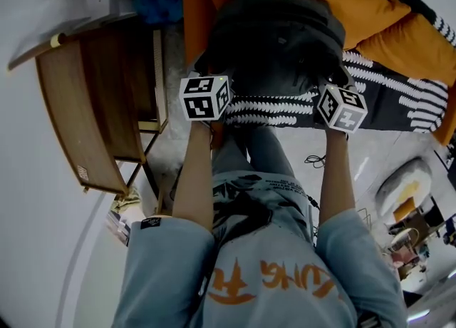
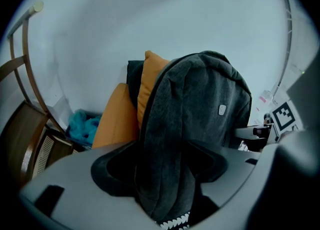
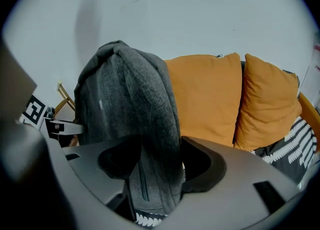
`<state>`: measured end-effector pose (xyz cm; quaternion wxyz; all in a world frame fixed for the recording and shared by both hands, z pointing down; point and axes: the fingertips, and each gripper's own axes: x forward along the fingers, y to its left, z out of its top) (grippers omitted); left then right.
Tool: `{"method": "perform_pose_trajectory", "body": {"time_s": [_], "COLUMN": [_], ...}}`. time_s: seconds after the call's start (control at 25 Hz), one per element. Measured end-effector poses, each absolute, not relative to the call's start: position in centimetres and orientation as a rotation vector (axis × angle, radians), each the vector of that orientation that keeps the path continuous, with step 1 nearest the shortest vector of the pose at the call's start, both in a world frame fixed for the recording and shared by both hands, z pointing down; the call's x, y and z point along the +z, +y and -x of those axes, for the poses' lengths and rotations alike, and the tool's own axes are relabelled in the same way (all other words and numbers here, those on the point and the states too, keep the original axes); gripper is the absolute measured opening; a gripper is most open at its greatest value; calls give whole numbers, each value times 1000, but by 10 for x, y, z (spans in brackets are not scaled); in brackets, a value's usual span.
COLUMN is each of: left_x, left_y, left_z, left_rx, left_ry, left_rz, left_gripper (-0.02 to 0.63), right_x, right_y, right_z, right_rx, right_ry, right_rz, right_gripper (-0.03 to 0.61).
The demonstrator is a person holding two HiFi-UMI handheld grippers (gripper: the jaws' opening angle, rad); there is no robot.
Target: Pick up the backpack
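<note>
Straddling backpack (image 1: pixel 274 41) sides: left gripper (image 2: pixel 162 169) and right gripper (image 3: pixel 157 166) both wide open, fabric between jaws, unpinched. Backpack upright at sofa (image 1: pixel 399 98) front edge, against orange cushions (image 3: pixel 207 94). Close both on thick side fabric (thin folds probably slip), lift evenly.

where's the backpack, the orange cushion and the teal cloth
backpack (image 2: pixel 200 99): left gripper view, its grey front panel
orange cushion (image 3: pixel 207 94): right gripper view, face of the one beside the backpack
teal cloth (image 2: pixel 82 126): left gripper view, middle of the heap
</note>
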<state>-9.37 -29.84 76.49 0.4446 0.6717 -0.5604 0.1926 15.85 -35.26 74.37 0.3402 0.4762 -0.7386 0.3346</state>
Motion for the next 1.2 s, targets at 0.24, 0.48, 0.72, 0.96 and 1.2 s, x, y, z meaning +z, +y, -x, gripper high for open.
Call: {"method": "perform_pose_trajectory", "body": {"time_s": [0.24,0.48,0.72,0.96,1.2], "left_x": [778,784,776,757,733], "left_y": [-310,-313,-303,-280,-248], "left_z": [92,90,87,81,76], "left_rx": [496,576,663,692,691], "left_ry": [-1412,-1425,-1355,-1337,-1318], "left_rz": [-1646,-1585,-1581,-1641,-1708], "left_gripper": [300,258,204,151,124], "right_x": [757,756,753,742,715], "right_y": [-358,-353,-341,-319,-285], "right_z": [-158,-154,-156,-160,-163], "right_rx": [866,905,915,938,1004], "right_ry": [-1928,-1896,-1876,-1849,-1803], "right_rz": [-1237,-1241,-1265,-1328,-1378], "right_gripper": [228,175,141,124,120]}}
